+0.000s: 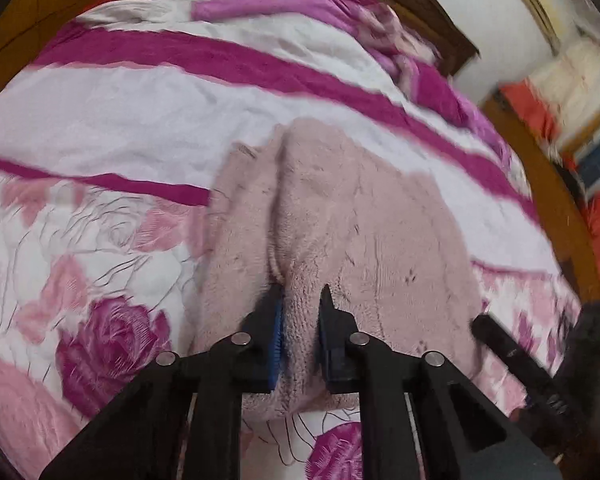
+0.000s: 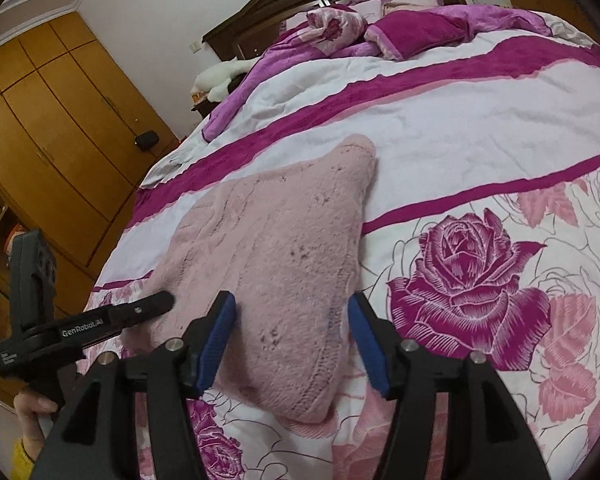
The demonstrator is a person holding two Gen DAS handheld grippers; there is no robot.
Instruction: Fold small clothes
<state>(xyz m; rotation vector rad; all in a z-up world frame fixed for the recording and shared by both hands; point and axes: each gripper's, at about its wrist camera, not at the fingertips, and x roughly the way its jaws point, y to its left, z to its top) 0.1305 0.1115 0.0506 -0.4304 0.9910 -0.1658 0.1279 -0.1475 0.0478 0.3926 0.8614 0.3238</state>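
A fuzzy pale pink garment (image 1: 340, 224) lies folded on the floral bedspread (image 1: 100, 112); it also shows in the right wrist view (image 2: 284, 248). My left gripper (image 1: 300, 300) is shut on a fold of its near edge, pinched between the blue pads. My right gripper (image 2: 290, 308) is open, its blue-padded fingers (image 2: 220, 332) standing either side of the garment's near end and just above it. The left gripper also shows in the right wrist view (image 2: 156, 304) at the garment's left edge.
The bed is covered by a white, magenta-striped, rose-printed quilt (image 2: 460, 128). Crumpled purple blankets and pillows (image 2: 412, 32) lie by the headboard. A wooden wardrobe (image 2: 60, 120) stands left of the bed. A white plush toy (image 2: 220, 76) lies at the bed's far left.
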